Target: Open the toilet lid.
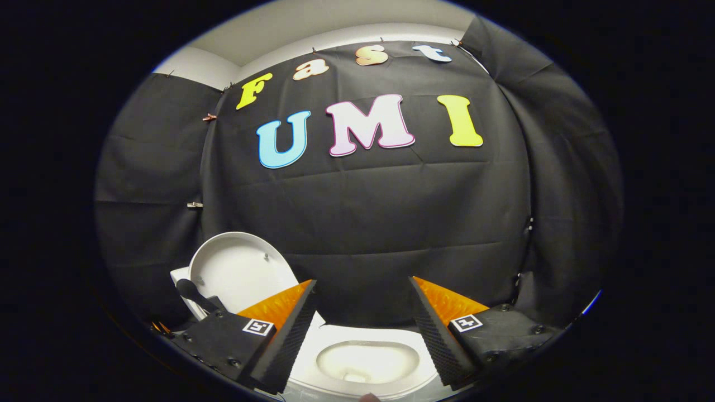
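The toilet lid (237, 271) stands raised, a pale oval tilted up behind the left finger, leaning toward the black cloth wall (380, 223). It looks like stiff, smooth, fairly light plastic, likely slippery; its thin front rim seems the best place to hold. The open bowl (366, 360) lies low between the fingers. The gripper (363, 296) is spread wide and holds nothing, the lid apart from both fingers. A dark handle (192, 293) rises beside the lid.

One toilet (366, 363), one raised lid (243, 273)
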Demonstrator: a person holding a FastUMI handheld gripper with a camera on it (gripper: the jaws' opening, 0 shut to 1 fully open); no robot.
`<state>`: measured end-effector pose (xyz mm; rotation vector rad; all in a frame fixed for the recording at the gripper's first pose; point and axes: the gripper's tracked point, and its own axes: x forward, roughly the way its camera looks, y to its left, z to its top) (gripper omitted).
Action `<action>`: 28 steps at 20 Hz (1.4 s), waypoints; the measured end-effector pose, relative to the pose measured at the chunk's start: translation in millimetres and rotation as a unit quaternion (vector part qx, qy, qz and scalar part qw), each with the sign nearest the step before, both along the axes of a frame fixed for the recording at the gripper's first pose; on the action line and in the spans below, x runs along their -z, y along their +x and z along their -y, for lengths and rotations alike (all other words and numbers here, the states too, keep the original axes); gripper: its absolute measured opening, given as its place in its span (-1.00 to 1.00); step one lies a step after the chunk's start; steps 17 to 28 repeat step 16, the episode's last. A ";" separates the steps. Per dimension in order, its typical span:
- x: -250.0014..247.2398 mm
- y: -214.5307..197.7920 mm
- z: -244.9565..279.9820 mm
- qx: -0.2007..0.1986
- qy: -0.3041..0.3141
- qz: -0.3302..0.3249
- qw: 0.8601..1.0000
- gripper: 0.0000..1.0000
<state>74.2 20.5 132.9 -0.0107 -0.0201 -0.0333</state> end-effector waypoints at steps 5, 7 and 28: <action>-1.7 -2.6 -5.6 -0.003 -0.007 0.008 1.000 0.98; 2.4 -3.3 -5.7 -0.002 -0.013 0.007 1.000 0.98; 5.1 -2.7 0.2 0.009 -0.012 0.006 1.000 0.98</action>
